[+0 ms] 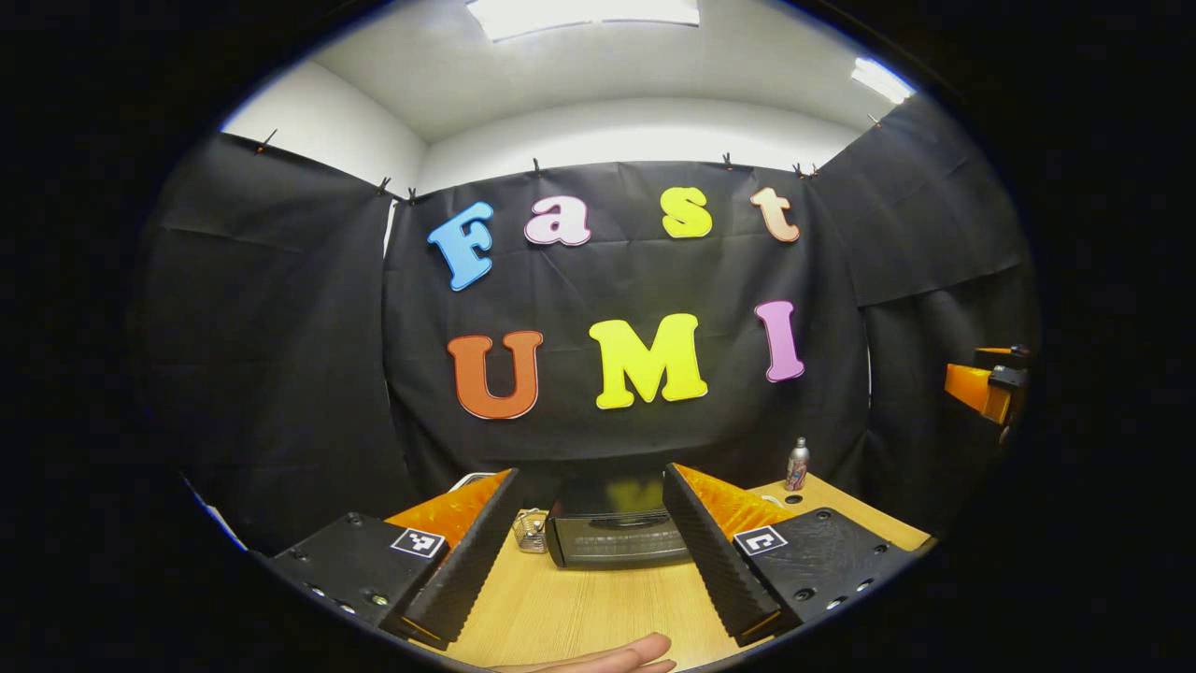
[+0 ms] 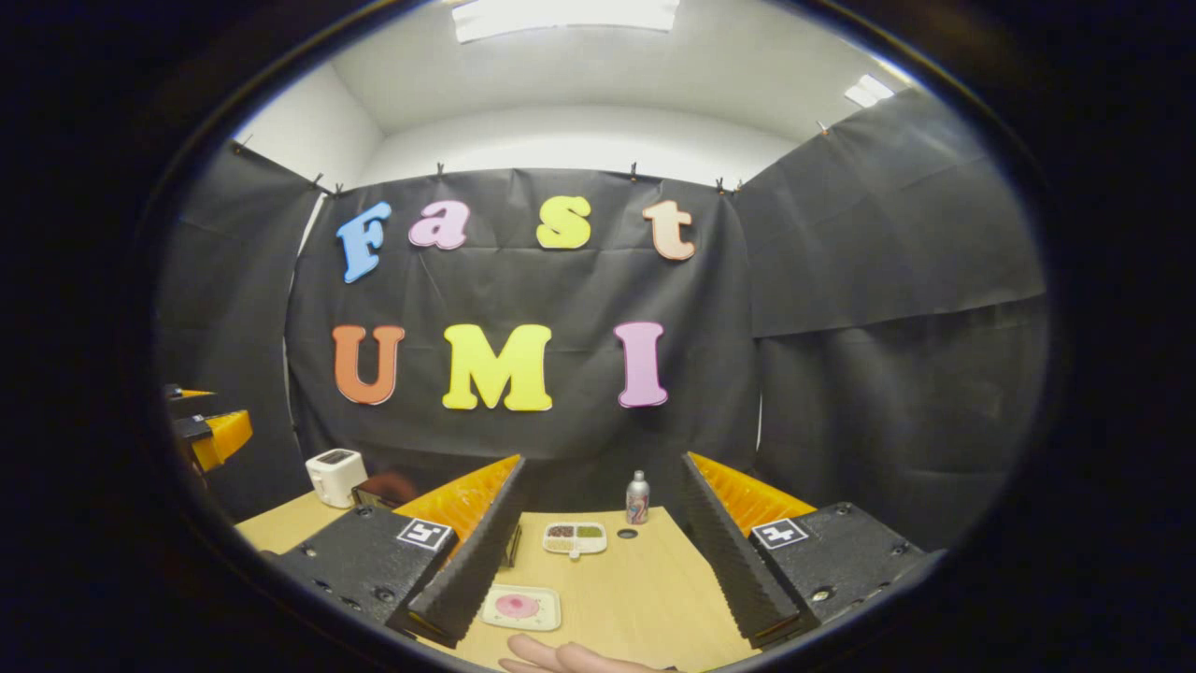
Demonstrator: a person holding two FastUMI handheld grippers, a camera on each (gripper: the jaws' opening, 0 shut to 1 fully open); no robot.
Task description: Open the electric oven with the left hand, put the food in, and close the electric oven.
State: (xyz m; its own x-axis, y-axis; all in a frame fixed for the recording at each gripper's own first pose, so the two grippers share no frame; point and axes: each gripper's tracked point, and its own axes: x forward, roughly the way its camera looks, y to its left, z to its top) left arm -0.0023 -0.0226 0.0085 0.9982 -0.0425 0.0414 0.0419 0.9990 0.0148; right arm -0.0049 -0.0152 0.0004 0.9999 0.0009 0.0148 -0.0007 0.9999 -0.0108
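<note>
Your left gripper (image 1: 590, 551) hangs above the wooden table (image 1: 579, 608), fingers spread wide apart, nothing between them. Straight ahead between the fingers sits the oven (image 1: 617, 533): small dark box, door closed, glass front reflecting the wall, standing at the back of the table against the black cloth. Just left of the oven is a small wire basket (image 1: 531, 530). A silver bottle (image 1: 797, 465) stands to the right, near the table's far edge. A fingertip (image 1: 635, 654) shows at the bottom edge of the left gripper view.

Your right gripper (image 2: 607, 551) is also parted wide, holding nothing, over the table. Between its fingers lies a white plate with a pink piece of food (image 2: 519, 607), close by, flat on the table. Farther back is a white divided tray (image 2: 575, 536) with dark and green fillings, and the bottle behind it. A white toaster (image 2: 334, 474) sits far left. Your fingers (image 2: 561, 657) rest at the bottom edge.
</note>
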